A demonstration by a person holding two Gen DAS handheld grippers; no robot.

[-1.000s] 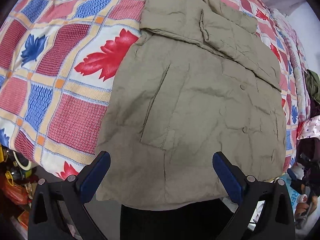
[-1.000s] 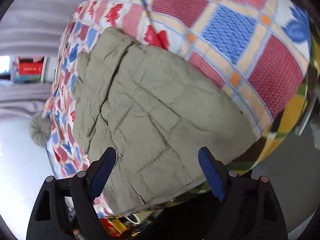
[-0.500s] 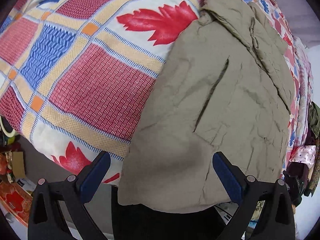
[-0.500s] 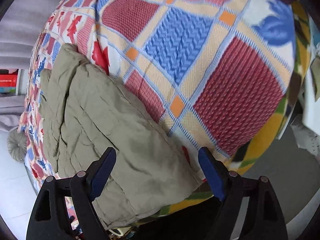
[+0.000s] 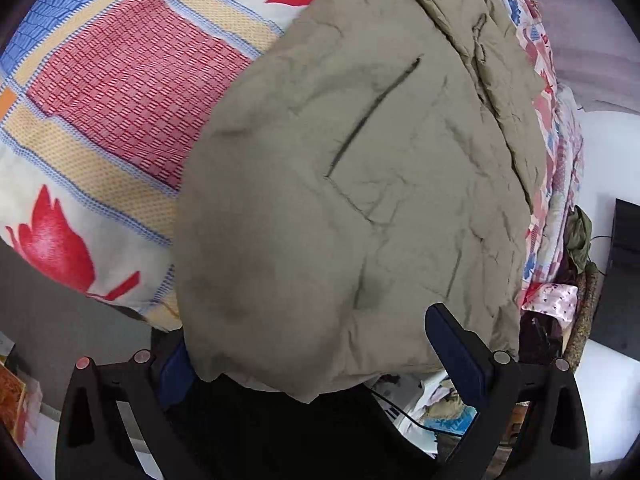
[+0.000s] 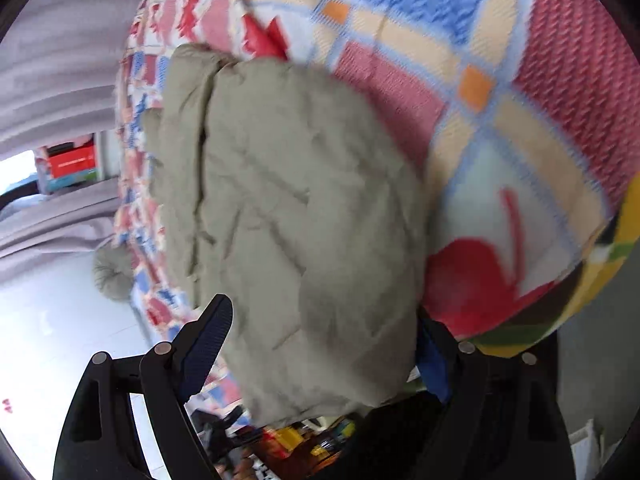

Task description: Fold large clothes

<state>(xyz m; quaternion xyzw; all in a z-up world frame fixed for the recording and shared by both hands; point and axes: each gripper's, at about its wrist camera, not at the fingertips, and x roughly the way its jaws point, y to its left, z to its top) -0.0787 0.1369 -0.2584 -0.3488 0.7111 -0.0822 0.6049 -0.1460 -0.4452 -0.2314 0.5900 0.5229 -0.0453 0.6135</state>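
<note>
Slide both wide-open, empty grippers, left gripper [image 5: 316, 364] and right gripper [image 6: 320, 344], astride the jacket [image 5: 360, 200] hem at lower frame, then clamp evenly.

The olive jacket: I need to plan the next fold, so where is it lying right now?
The olive jacket lies on the patterned quilt at the bed's near edge, filling the middle of both wrist views, its hem overhanging between each tool's fingers.
</note>
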